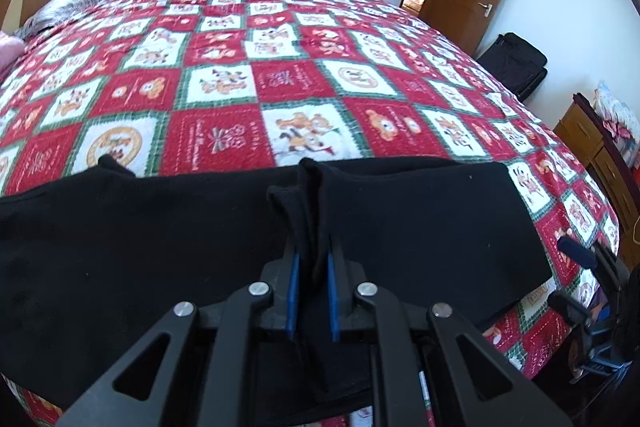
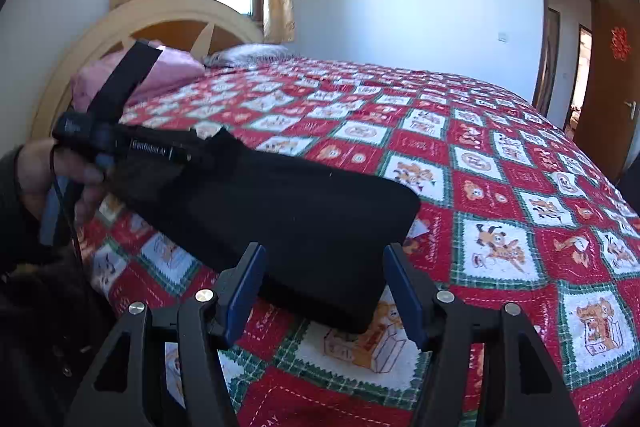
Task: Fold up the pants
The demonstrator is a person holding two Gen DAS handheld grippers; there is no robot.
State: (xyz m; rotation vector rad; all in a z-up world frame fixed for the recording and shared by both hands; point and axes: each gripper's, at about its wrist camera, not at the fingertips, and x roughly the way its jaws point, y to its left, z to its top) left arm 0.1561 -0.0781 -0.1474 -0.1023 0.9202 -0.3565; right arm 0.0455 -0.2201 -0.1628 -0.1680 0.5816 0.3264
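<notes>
The black pants (image 2: 304, 227) lie on the bed (image 2: 500, 187), long axis left to right; left hand-held gripper (image 1: 312, 259) is clenched on a fabric fold, right hand-held gripper (image 2: 324, 287) released just before the end

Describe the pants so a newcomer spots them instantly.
Find the bed with the red-and-white checkered quilt. At its near edge lie the black pants, one end pinched in the left tongs. They are the only plain black cloth on the patterned quilt.
</notes>
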